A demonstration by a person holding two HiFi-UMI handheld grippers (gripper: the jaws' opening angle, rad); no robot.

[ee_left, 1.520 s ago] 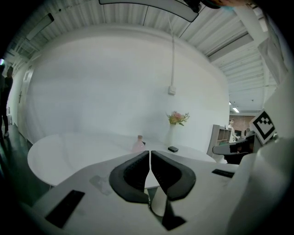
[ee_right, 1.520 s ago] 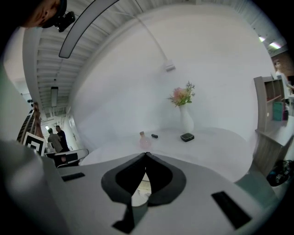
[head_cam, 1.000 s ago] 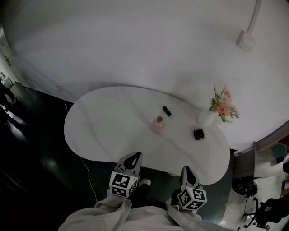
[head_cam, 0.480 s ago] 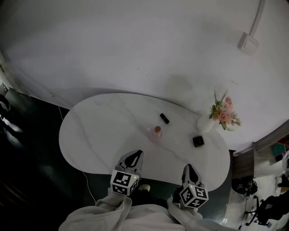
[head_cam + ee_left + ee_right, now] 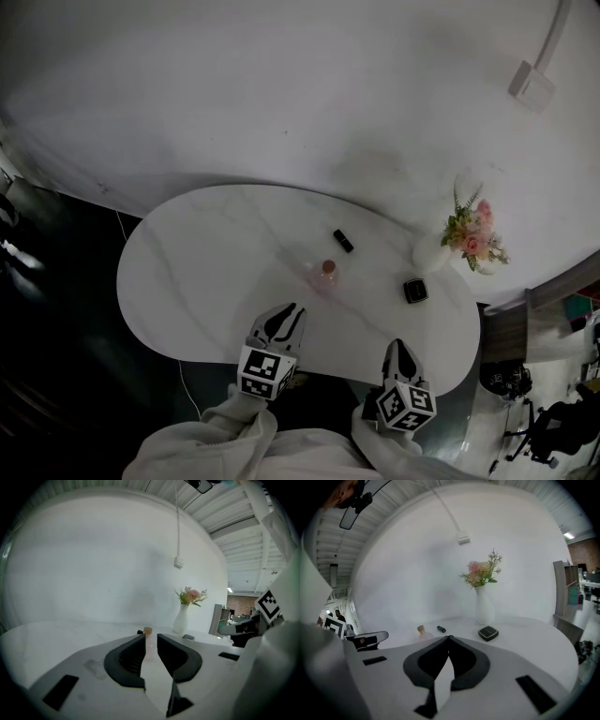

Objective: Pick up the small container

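Because the small pink bottle (image 5: 326, 273) looks light and tippy, grip its body low; the left gripper (image 5: 285, 312) has just been opening slightly, the right gripper (image 5: 398, 347) is closed, and both are empty.

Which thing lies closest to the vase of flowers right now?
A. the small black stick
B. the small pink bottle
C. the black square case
C: in the head view the black square case lies close by the vase, while the small pink bottle and the black stick sit farther off to the left.
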